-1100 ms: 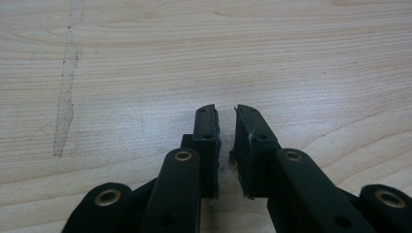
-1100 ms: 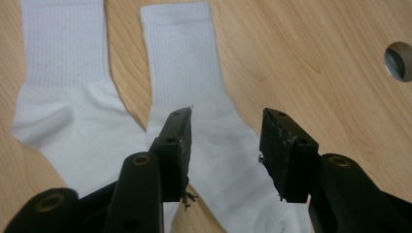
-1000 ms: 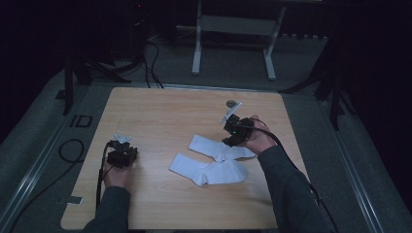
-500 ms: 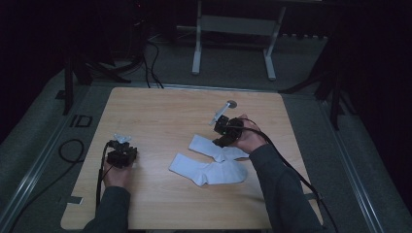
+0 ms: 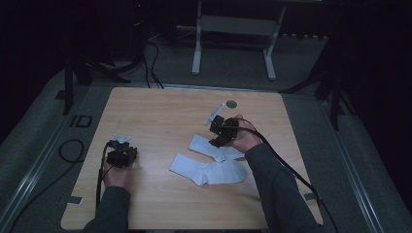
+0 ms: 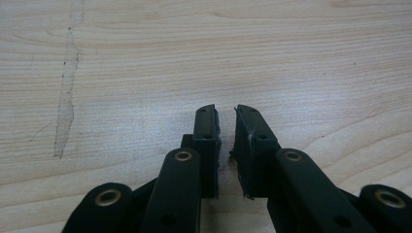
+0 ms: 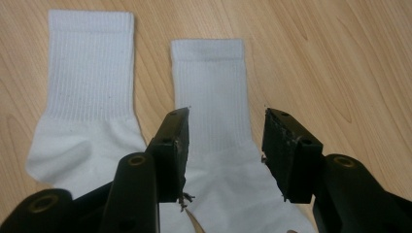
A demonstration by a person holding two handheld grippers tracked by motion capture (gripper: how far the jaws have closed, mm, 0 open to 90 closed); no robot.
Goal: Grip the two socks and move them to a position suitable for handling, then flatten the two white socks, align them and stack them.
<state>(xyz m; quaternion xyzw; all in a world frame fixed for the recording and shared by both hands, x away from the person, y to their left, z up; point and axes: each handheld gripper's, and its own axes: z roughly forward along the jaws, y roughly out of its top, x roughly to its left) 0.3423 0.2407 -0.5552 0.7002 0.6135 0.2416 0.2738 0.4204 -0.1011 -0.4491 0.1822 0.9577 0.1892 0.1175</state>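
Right gripper view: right gripper (image 7: 226, 145), jaws spread, straddled the nearer sock (image 7: 216, 111), cuff pointing away. Left gripper (image 6: 226, 141) sat nearly closed, empty, well apart.

The high view looks down from six o'clock toward twelve, far above the pale wooden tabletop (image 5: 160, 111). Both gripper views sit close over it — the right shares two flat white ribbed socks (image 7: 214, 121) with the high view.
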